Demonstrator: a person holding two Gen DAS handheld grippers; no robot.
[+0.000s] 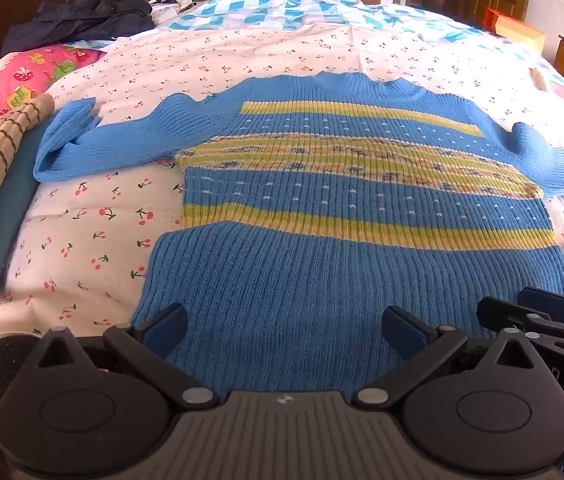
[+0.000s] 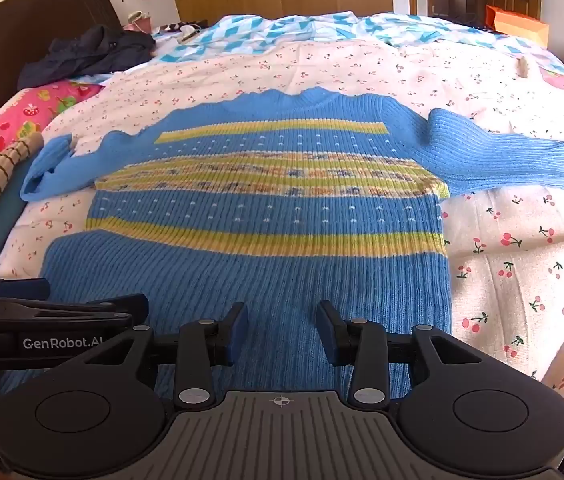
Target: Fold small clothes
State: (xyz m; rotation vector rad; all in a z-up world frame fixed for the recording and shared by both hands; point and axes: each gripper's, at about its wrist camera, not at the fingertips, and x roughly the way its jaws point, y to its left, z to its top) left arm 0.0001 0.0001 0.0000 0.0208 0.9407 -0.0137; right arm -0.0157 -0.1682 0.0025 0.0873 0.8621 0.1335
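Clearly nothing is folded yet: the sweater (image 1: 346,216) lies flat, face up, on the bed (image 1: 94,216), sleeves spread to both sides, hem nearest. Over the hem's left part the left gripper (image 1: 284,330) hovers wide open, holding nothing. Just beside it, toward the hem's right, the right gripper (image 2: 282,330) hovers partly open, also empty. To fold well, I would pinch each hem corner through both layers, lift evenly, and carry the hem to the collar without skewing.
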